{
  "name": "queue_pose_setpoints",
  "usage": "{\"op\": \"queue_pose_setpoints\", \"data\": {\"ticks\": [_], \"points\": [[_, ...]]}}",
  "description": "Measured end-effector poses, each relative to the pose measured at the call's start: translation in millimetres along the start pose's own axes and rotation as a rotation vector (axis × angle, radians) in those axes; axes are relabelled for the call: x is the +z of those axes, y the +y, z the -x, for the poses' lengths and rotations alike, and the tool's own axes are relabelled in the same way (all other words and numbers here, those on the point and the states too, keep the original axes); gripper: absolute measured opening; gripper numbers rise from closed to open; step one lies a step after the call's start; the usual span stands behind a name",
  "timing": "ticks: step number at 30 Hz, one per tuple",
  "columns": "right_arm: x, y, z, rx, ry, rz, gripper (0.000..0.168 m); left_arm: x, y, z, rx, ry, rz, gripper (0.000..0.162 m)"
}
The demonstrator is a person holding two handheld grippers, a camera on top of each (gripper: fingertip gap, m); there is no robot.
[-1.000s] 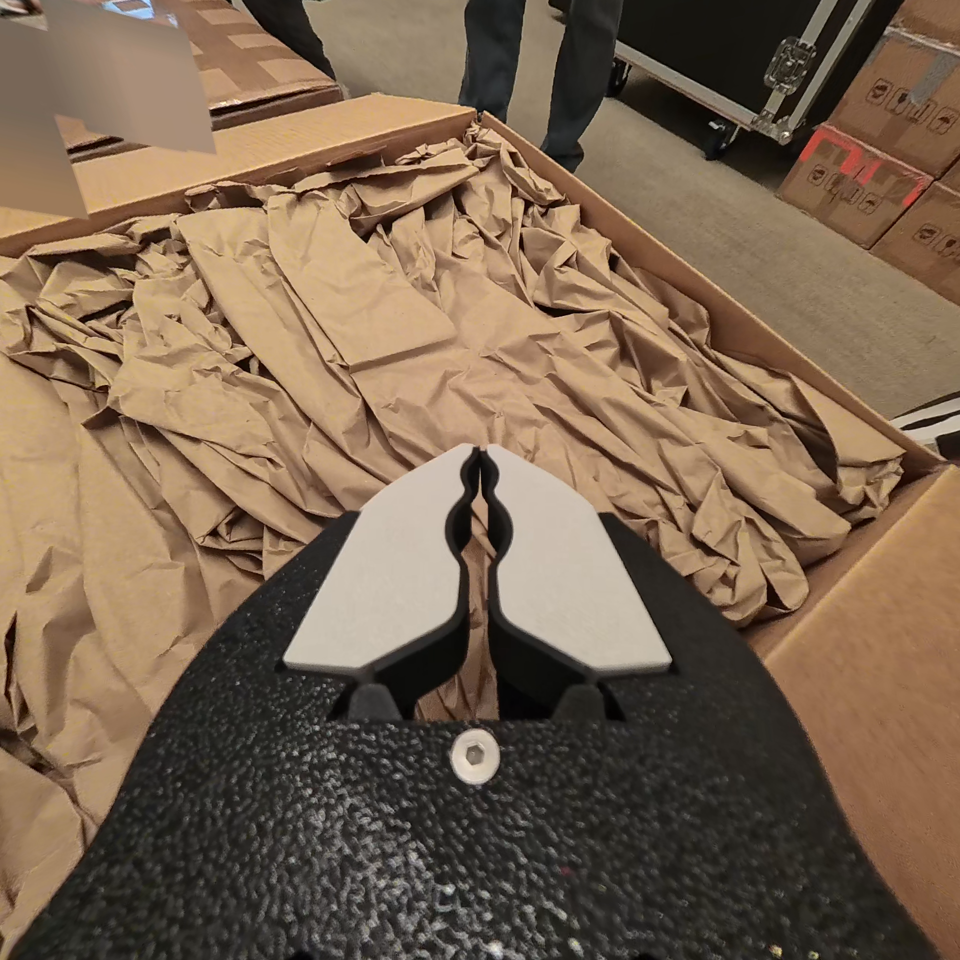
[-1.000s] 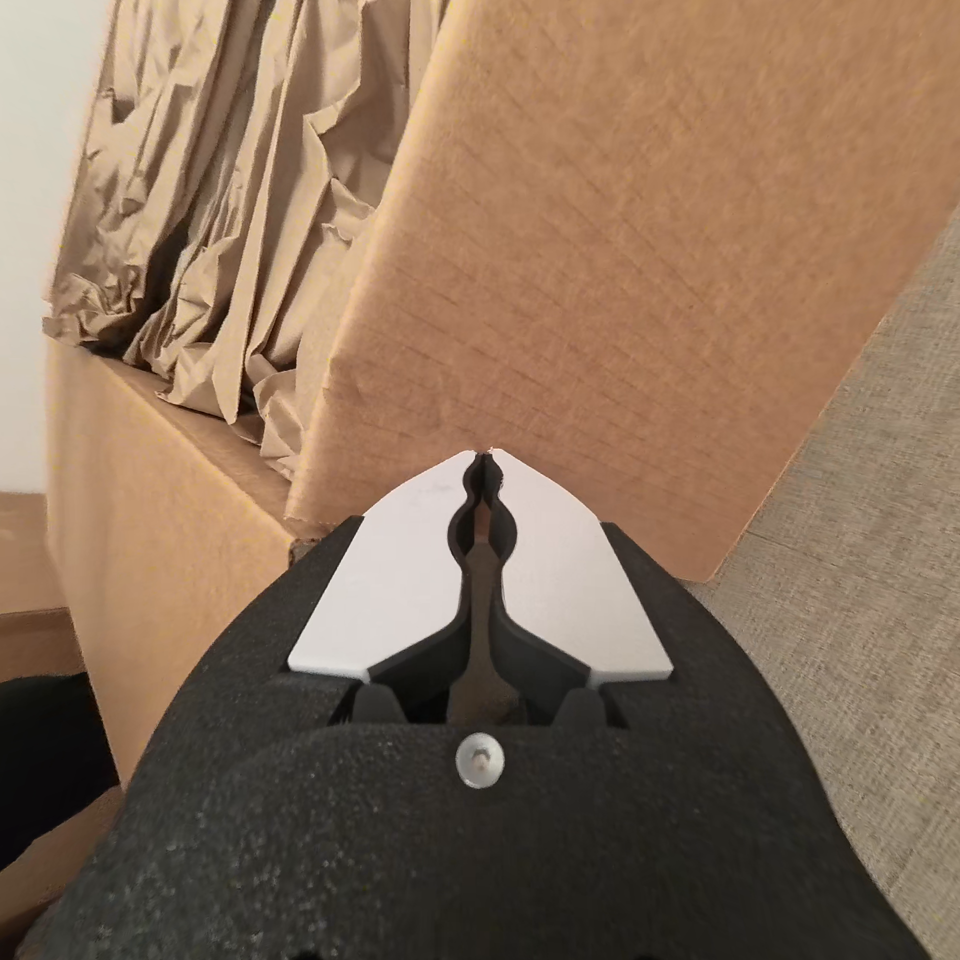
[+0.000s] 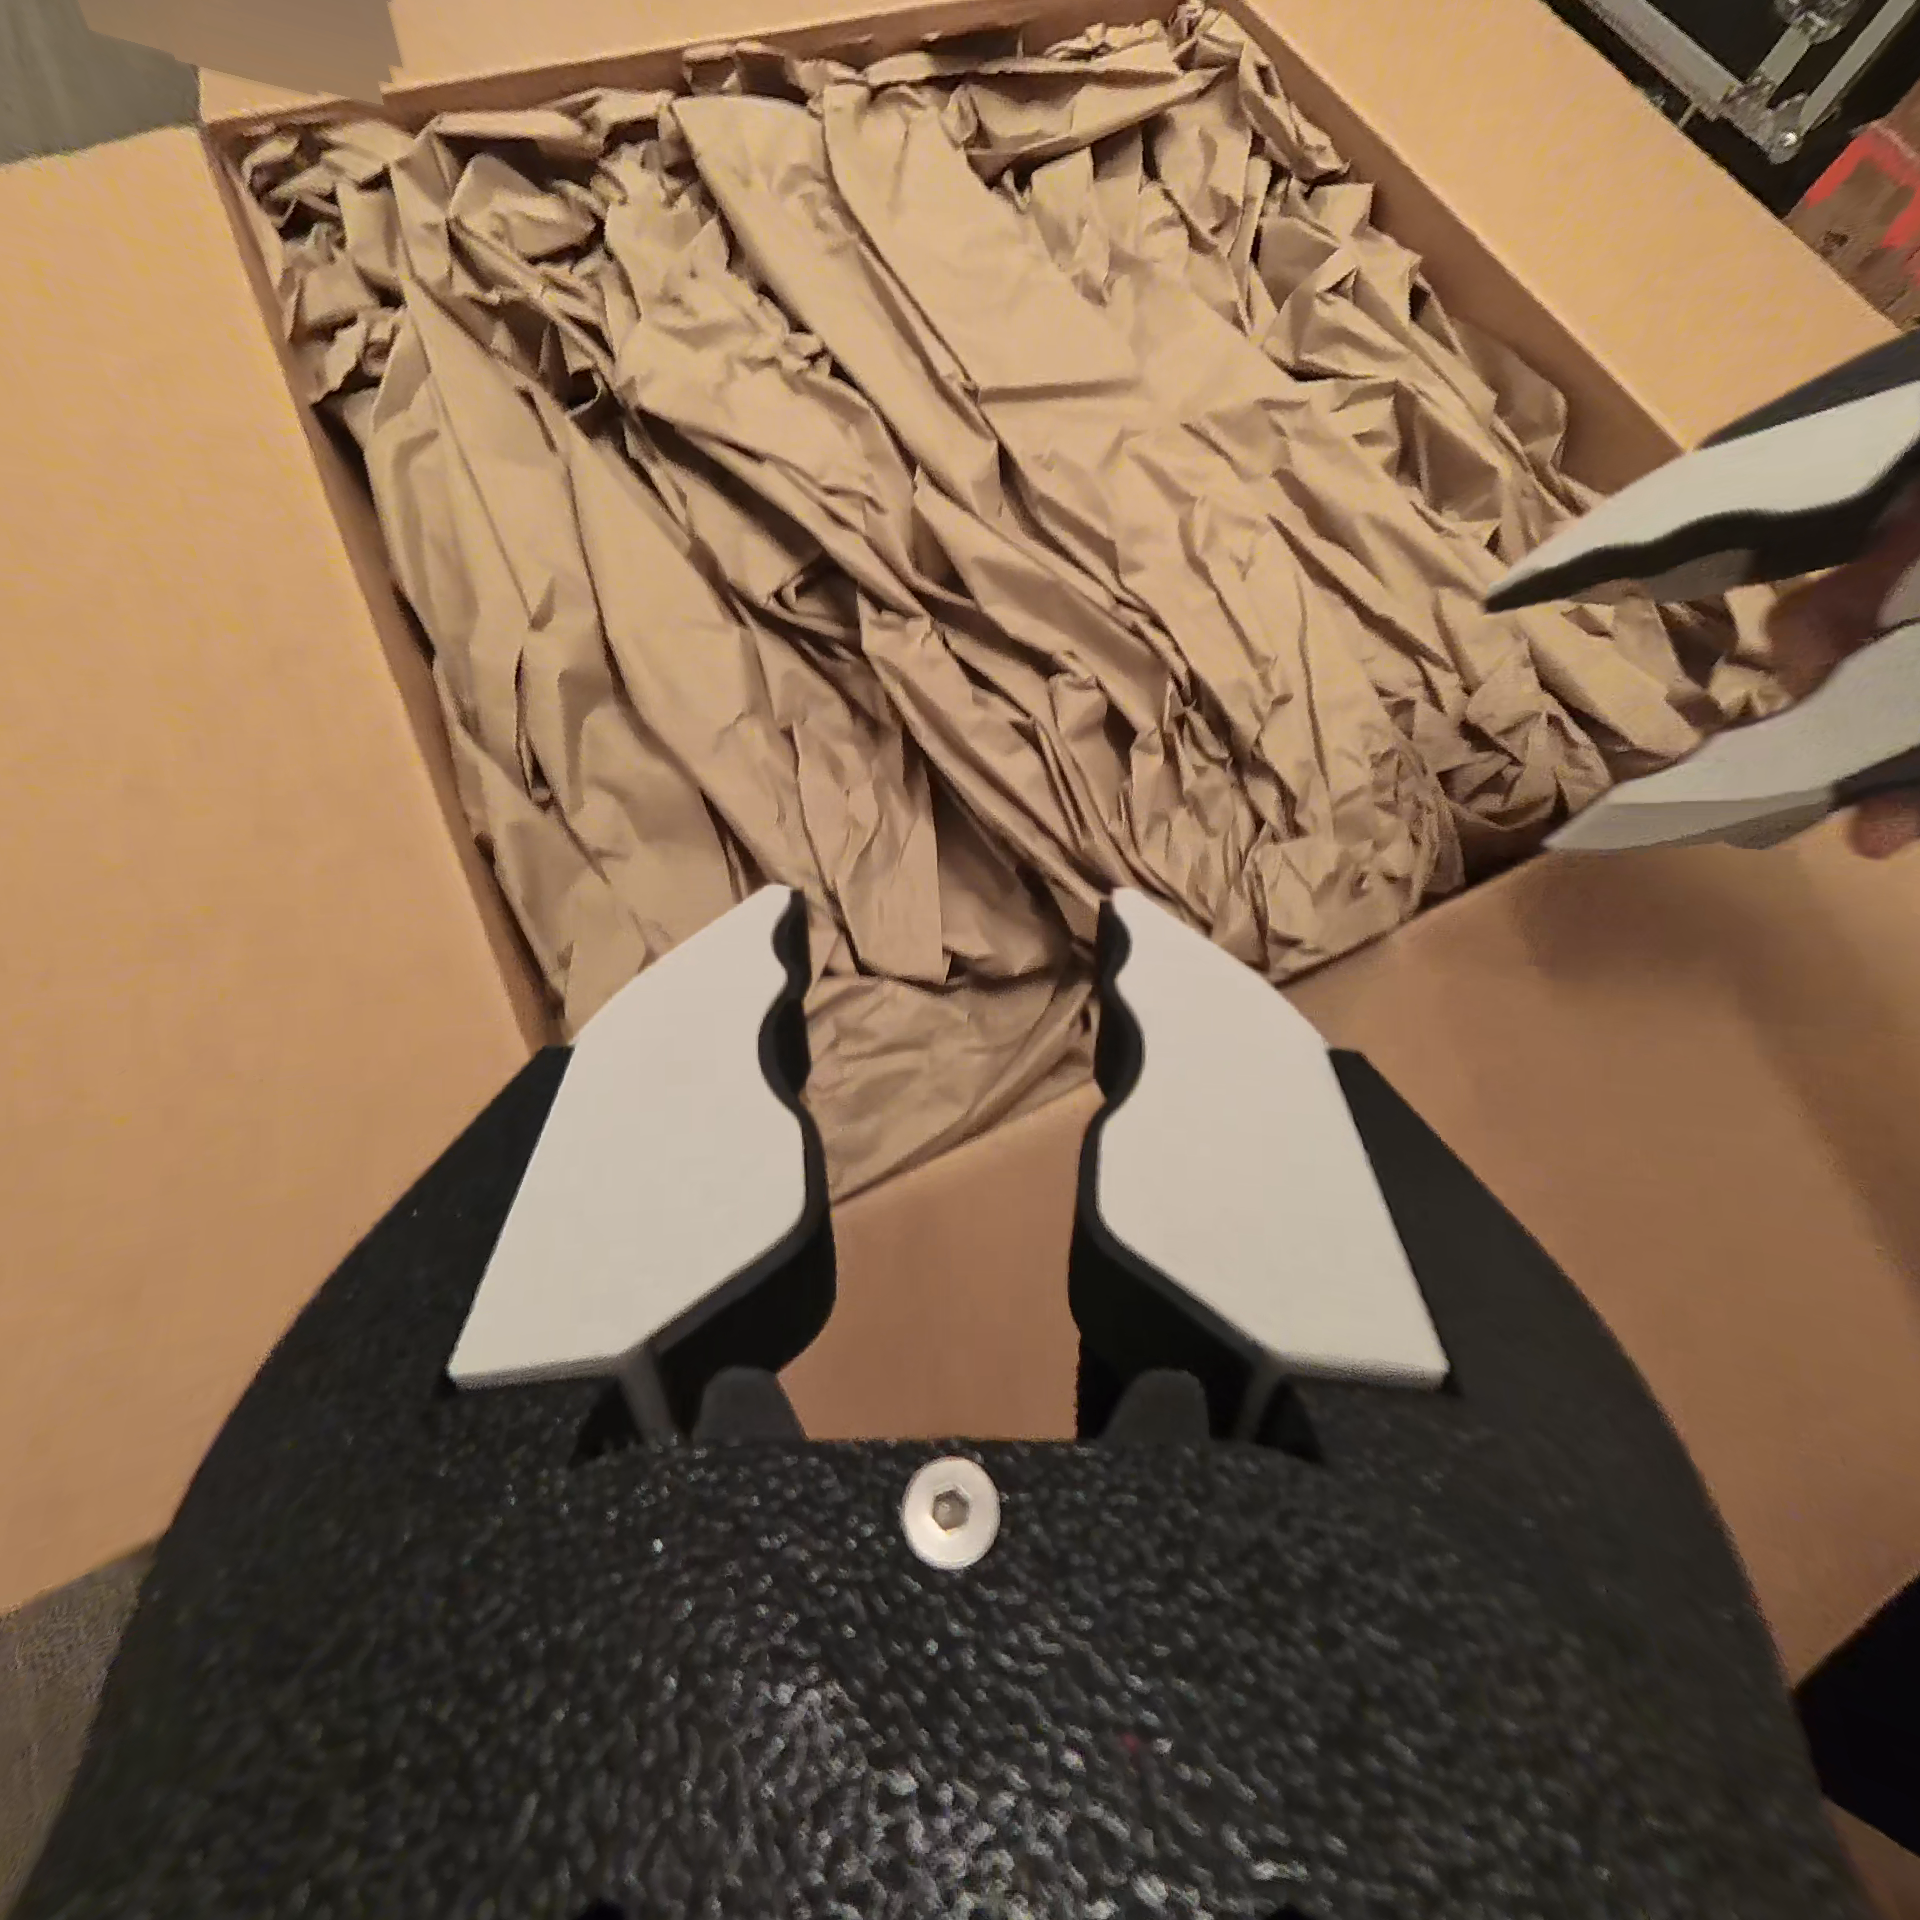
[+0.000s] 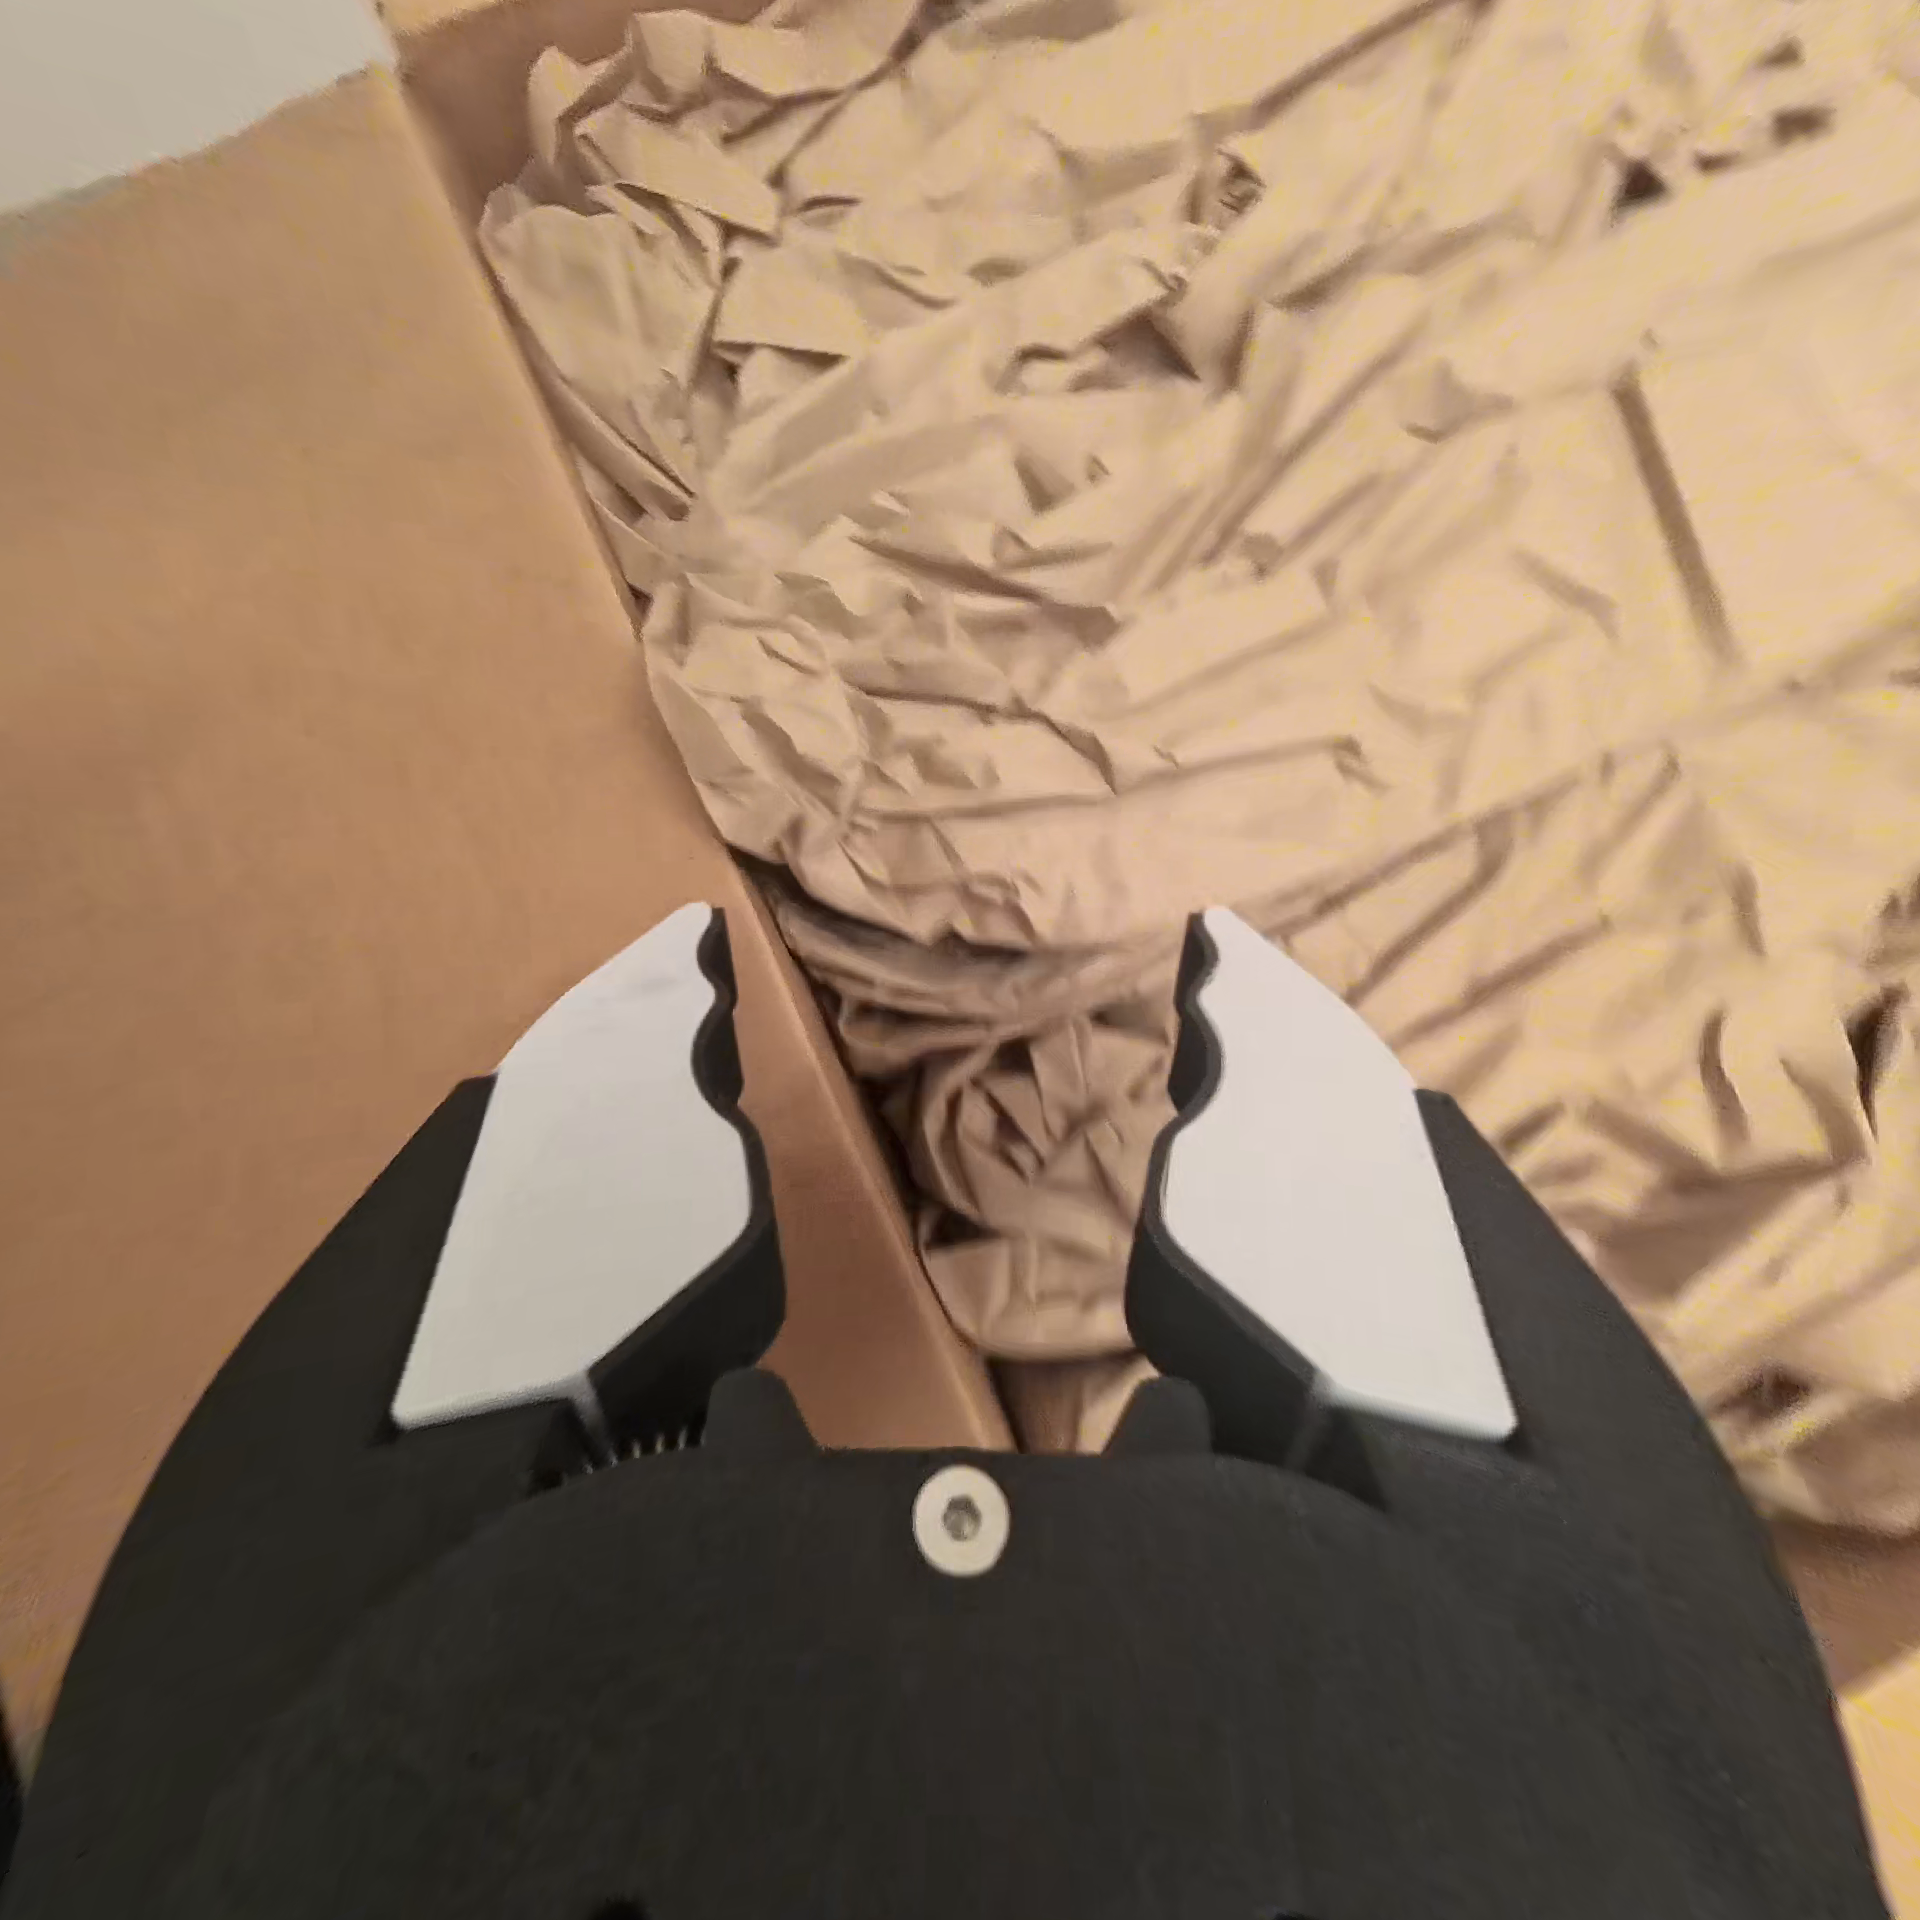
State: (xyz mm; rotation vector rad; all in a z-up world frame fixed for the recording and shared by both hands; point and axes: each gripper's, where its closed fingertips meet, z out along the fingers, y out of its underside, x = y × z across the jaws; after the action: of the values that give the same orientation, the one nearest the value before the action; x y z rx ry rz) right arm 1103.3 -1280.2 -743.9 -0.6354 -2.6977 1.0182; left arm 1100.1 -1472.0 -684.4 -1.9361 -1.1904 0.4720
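A large open cardboard box [image 3: 343, 540] is filled with crumpled brown packing paper [image 3: 935, 499]. My left gripper [image 3: 948, 909] is open and empty, held above the box's near corner and its paper. My right gripper [image 4: 956, 920] is open and empty, straddling the box's wall edge [image 4: 821, 1039] with paper [image 4: 1195, 582] below it. The right gripper also shows at the right edge of the left wrist view [image 3: 1527, 717], open above the paper.
Box flaps spread out flat to the left [image 3: 156, 727] and front right [image 3: 1621, 1143] of the opening. A black flight case with metal edging [image 3: 1766, 73] and a stacked carton [image 3: 1860, 197] stand on the floor at the far right. A pale wall [image 4: 156, 62] lies behind the box.
Both grippers have opened from shut. The left one has pulled back and up over the box corner. The right one has let go of the box flap and moved over the box wall.
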Motion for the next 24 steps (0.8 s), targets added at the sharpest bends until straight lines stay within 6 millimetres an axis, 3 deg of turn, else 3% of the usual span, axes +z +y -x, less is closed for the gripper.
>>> {"op": "queue_pose_setpoints", "data": {"ticks": [5,11,15,20,24], "points": [[37.5,-3.6,10.7,-0.201,-0.004,0.089,0.076,-24.1,28.0,10.1,-0.045,-0.033,0.030,0.049],[40.1,19.9,-9.6,-0.369,-0.057,0.122,0.066,-57.0,53.4,27.5,-0.106,-0.072,0.041,0.045],[54.8,26.7,-3.1,-0.567,-0.099,0.171,0.061,-70.5,72.6,35.4,-0.112,-0.097,0.069,0.042],[87.3,17.0,4.4,-0.739,-0.078,0.223,0.062,-83.8,76.6,45.5,-0.139,-0.123,0.067,0.040],[94.1,14.1,3.8,-0.748,-0.060,0.254,0.058,-87.9,75.8,52.8,-0.152,-0.136,0.059,0.039]]}}
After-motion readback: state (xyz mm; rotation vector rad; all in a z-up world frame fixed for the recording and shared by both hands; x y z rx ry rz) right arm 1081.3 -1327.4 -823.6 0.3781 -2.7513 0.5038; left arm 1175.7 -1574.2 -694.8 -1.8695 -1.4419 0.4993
